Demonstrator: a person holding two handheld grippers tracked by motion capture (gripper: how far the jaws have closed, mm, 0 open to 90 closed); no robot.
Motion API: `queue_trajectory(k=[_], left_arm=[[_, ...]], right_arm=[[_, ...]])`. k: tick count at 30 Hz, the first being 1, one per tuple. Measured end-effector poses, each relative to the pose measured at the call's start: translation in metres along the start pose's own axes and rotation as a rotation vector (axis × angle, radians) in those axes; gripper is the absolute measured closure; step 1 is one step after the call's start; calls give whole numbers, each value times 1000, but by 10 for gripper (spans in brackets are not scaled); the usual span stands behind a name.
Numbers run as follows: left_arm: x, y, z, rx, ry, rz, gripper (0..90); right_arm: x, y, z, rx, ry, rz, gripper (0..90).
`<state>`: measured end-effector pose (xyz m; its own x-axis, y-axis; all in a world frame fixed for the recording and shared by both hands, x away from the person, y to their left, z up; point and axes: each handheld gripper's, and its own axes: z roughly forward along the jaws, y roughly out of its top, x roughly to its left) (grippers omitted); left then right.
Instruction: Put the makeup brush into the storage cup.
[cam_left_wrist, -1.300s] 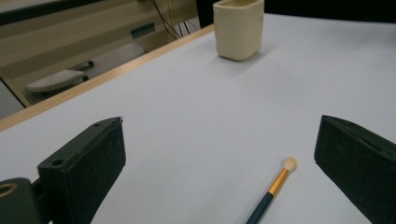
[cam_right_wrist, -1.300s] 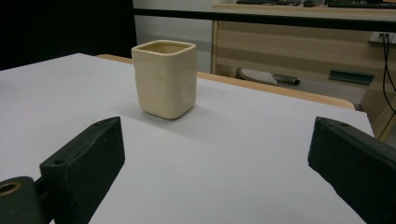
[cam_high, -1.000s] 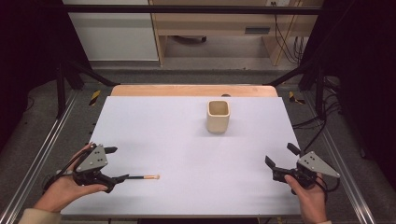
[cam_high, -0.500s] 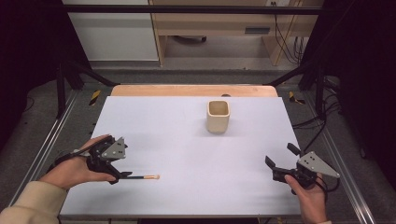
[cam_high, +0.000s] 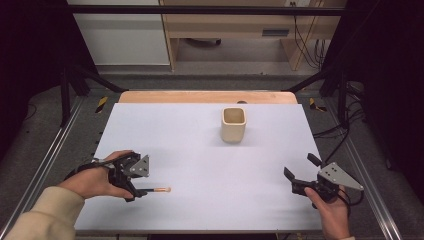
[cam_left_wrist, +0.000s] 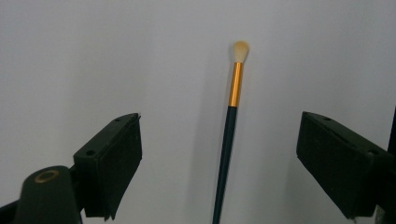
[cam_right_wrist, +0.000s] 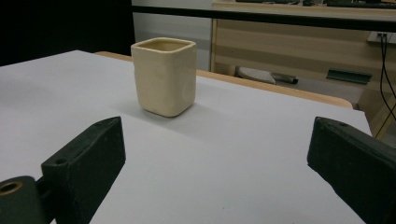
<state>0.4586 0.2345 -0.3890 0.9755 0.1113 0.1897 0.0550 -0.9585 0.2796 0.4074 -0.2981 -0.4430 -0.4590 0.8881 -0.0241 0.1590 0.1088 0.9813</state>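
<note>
Brush (cam_left_wrist: 227, 140), thin, stiff and light, lies flat on the white surface (cam_high: 200, 150) well in front of the cup (cam_high: 233, 124), between the left gripper (cam_left_wrist: 219, 172) fingers, apart but just been closing, so I would grip its dark handle, not the soft tip.

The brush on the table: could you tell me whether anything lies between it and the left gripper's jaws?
Nothing visible does. The brush lies on bare table between the open jaws of the left gripper, which have just been closing.
</note>
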Motion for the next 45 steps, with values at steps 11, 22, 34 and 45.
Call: queue_trajectory(k=[11, 22, 34, 45], left_arm=[[-1, 8, 10, 35, -28, 23, 213], [-2, 15, 17, 65, -52, 48, 268], [-2, 19, 17, 69, -62, 49, 262], [-1, 24, 23, 94, -67, 62, 239]], right_arm=[[0, 0, 0, 2, 2, -1, 49], [0, 0, 0, 3, 0, 1, 50], [0, 0, 0, 5, 0, 0, 50], [0, 0, 0, 5, 2, 2, 50]])
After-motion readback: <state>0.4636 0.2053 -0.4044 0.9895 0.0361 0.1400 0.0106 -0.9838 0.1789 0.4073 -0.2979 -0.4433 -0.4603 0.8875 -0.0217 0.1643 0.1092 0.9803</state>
